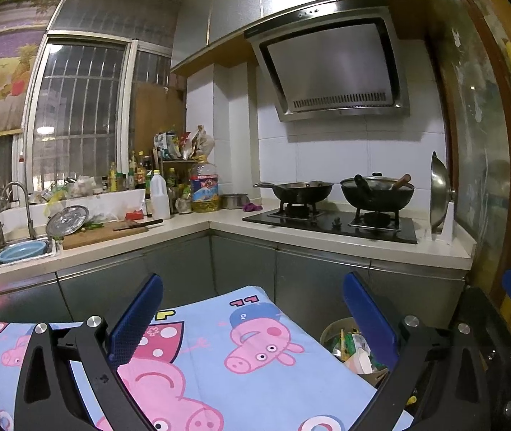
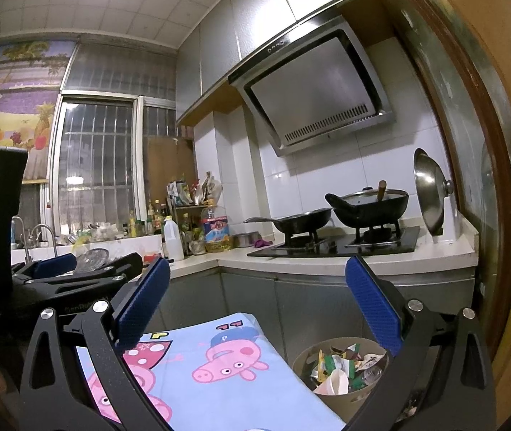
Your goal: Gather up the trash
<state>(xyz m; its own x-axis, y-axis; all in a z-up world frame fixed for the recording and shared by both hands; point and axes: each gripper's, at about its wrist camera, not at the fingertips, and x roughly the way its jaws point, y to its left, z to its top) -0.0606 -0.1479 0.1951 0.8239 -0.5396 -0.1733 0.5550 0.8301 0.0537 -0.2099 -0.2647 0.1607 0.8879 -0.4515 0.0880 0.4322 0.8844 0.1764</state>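
Both hand-held grippers are spread wide with nothing between the fingers: the left hand-held gripper (image 1: pixel 251 318) and the right hand-held gripper (image 2: pixel 257 300) hang over a cloth-covered surface (image 2: pixel 219 380), pointed toward the kitchen corner. The trash bin (image 2: pixel 341 370) sits low and just right of the right one's right finger, already stuffed with crumpled wrappers and paper. Biggest risk I see: it's packed to the rim, so shoving more in could tip light scraps onto the floor, and the thin round tan wall might wobble if a finger clips it. The cartoon-pig cloth looks soft and slightly slack, so it could snag on the ribbed blue pads (image 2: pixel 144 301). Farther ahead is the pale smooth counter (image 1: pixel 327 237) with dark woks (image 1: pixel 377 190) on a glossy stove
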